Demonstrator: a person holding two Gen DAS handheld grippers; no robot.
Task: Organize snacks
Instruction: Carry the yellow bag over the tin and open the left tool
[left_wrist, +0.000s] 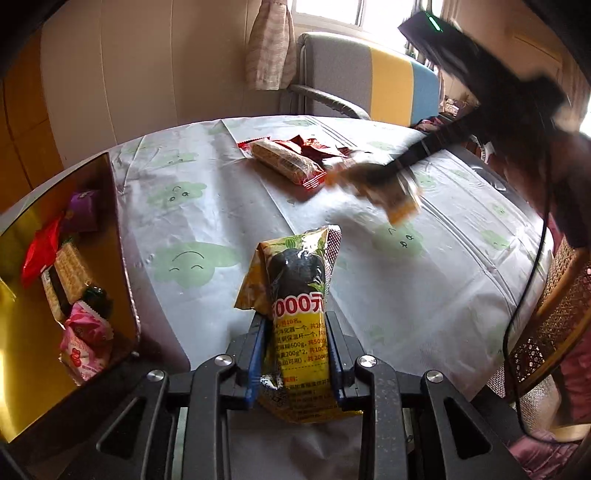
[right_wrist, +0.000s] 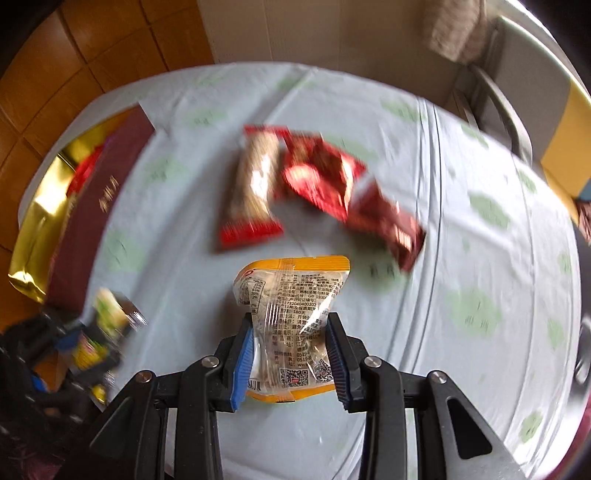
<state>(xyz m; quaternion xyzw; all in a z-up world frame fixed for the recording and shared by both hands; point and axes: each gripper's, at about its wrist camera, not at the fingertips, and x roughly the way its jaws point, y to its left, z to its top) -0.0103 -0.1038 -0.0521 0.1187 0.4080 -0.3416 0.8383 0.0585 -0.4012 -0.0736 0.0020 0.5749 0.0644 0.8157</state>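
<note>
The left tongs (left_wrist: 295, 354) were pinching a yellow packet with a dark picture (left_wrist: 299, 306), which stood upright between the blue pads (left_wrist: 256, 363) above the worktop (left_wrist: 221, 206). To the left of these tongs, close by, sat a gold-lined box (left_wrist: 55, 332) holding several wrapped snacks, among them a pink packet (left_wrist: 86, 345) and a red one (left_wrist: 38, 254). Ahead of the left tongs, well apart, a biscuit bar in a red-ended wrapper (left_wrist: 286, 162) lay on the worktop against some dark red packets (left_wrist: 314, 147).

The right tongs (right_wrist: 290, 354) were clamped on a clear packet with orange edges (right_wrist: 291, 314), its printed back facing the camera, held off the pale cloth with green prints (right_wrist: 480, 295). Beyond the right tongs lay the biscuit bar (right_wrist: 255, 188) and, touching it on its right, the dark red packets (right_wrist: 332, 177). The box (right_wrist: 48, 206) was far off to their left, with the left tongs and their yellow packet (right_wrist: 110, 325) blurred near its closer end. In the left wrist view the right tongs (left_wrist: 373, 173) appeared blurred ahead and to the right, carrying the orange-edged packet (left_wrist: 395, 199).
</note>
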